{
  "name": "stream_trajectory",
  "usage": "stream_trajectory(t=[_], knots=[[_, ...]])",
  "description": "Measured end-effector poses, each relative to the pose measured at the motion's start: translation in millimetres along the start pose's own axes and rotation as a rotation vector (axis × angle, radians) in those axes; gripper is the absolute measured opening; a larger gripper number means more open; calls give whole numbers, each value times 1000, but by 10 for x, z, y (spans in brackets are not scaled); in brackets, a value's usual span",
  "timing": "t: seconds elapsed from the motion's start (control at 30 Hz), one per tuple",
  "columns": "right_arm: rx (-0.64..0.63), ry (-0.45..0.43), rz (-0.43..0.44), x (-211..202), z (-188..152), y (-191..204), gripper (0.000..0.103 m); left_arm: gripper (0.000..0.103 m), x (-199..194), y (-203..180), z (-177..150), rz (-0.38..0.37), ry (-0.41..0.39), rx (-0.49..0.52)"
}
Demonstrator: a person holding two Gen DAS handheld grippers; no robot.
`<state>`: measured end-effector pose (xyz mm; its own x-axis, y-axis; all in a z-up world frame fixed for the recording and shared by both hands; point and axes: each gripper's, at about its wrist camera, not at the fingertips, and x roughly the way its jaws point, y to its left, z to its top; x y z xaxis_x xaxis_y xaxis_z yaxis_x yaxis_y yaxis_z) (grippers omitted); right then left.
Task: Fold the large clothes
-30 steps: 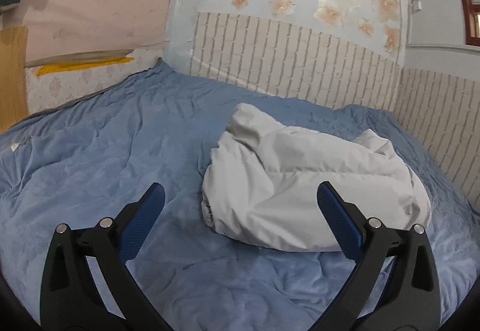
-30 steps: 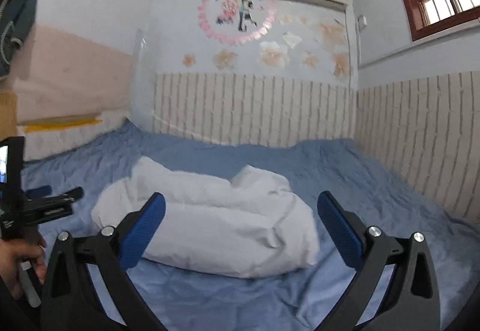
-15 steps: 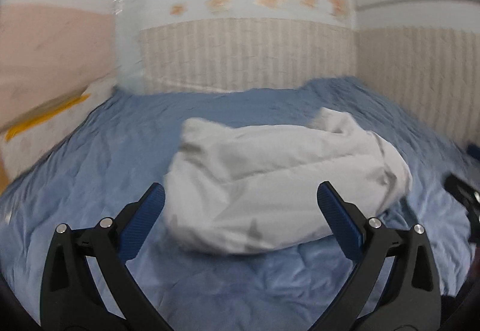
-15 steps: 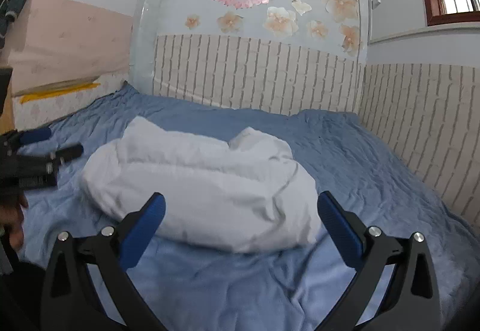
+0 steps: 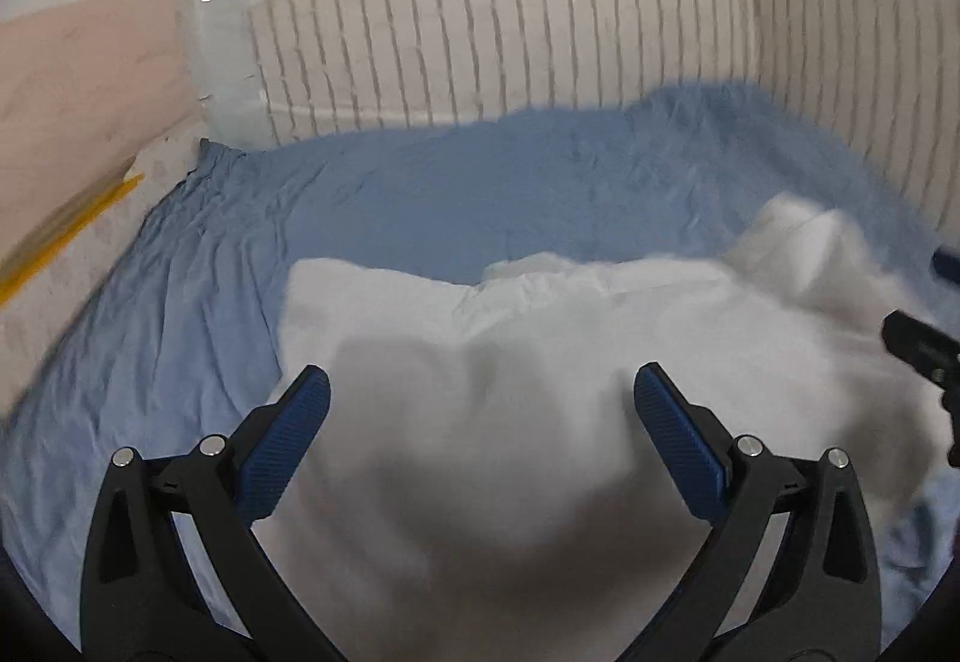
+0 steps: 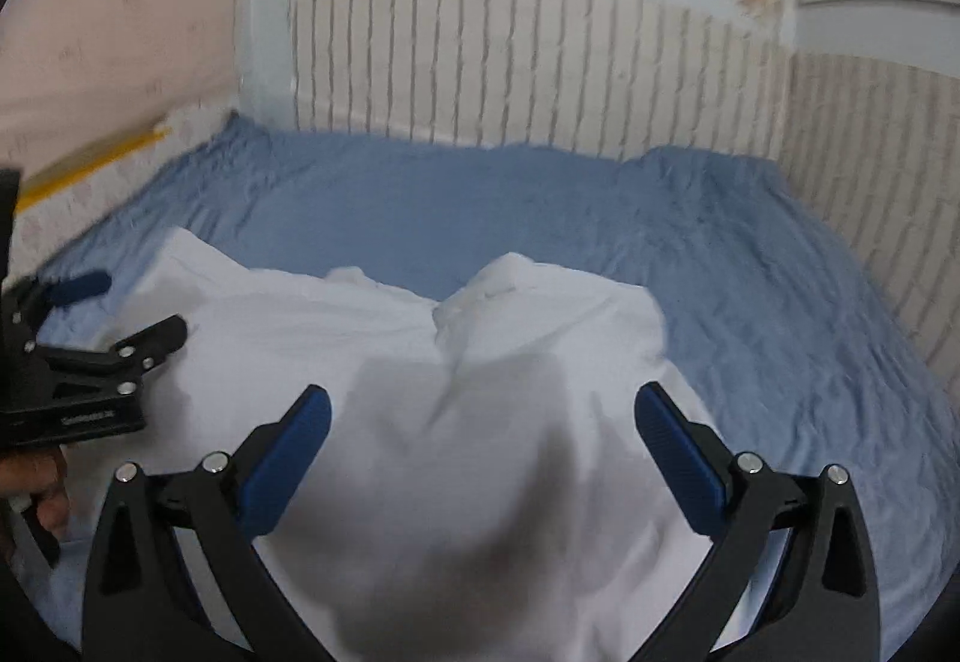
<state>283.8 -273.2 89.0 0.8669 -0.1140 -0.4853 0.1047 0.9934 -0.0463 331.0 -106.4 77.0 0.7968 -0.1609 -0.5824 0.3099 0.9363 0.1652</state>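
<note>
Straight ahead of both grippers: bunched white garment (image 5: 540, 338) on blue bedsheet (image 5: 420, 194)
Lying crosswise, long axis left-to-right; left gripper (image 5: 480, 410) and right gripper (image 6: 480, 416) both spread wide, empty, about equally near

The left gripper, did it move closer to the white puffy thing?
Yes. The left gripper has come forward and down: the white garment now fills the space between its open fingers, and the brick wall panel looms larger.
</note>
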Motion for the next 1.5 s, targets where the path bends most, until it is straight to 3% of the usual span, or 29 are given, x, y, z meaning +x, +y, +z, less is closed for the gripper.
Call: stream_trajectory(t=[0.13, 0.2, 0.27, 0.4, 0.5, 0.63, 0.8, 0.97, 1.1, 1.17, 1.23, 1.3, 1.33, 1.37, 1.4, 1.5], knots=[[-41, 124, -5, 768, 124, -62, 101, 100, 716, 166, 157, 67, 89, -11], [31, 208, 57, 1147, 157, -206, 102, 100, 980, 283, 170, 67, 125, -30], [60, 238, 71, 1396, 208, -271, 102, 100, 1203, 358, 225, 55, 148, -27], [28, 259, 23, 1781, 279, -245, 102, 100, 1482, 343, 381, 56, 149, -4], [68, 252, 22, 1989, 310, -318, 102, 100, 1713, 440, 491, 19, 151, -65], [162, 249, 62, 2271, 377, -477, 102, 100, 2072, 539, 572, -15, 170, -134], [232, 273, 96, 2568, 439, -604, 102, 100, 2504, 536, 666, -61, 249, -175], [239, 297, 114, 2740, 470, -597, 102, 100, 2641, 558, 564, -78, 268, -225], [195, 290, 62, 2607, 414, -504, 102, 100, 2543, 403, 519, -33, 239, -156], [174, 260, 68, 2395, 365, -479, 101, 100, 2432, 387, 500, -59, 221, -123], [165, 278, 117, 2108, 339, -568, 101, 100, 2189, 528, 451, -114, 232, -154], [192, 196, 154, 1573, 334, -738, 101, 99, 1788, 734, 386, -136, 212, -261], [206, 129, 194, 1151, 284, -858, 101, 99, 1570, 830, 336, -203, 198, -321], [201, 92, 205, 815, 204, -956, 101, 100, 1214, 954, 233, -323, 172, -381], [189, 68, 195, 517, 98, -1042, 101, 100, 836, 1020, 102, -375, 137, -362], [140, 91, 97, -170, -408, -1306, 101, 100, -6, 1066, -405, -239, 83, -202]])
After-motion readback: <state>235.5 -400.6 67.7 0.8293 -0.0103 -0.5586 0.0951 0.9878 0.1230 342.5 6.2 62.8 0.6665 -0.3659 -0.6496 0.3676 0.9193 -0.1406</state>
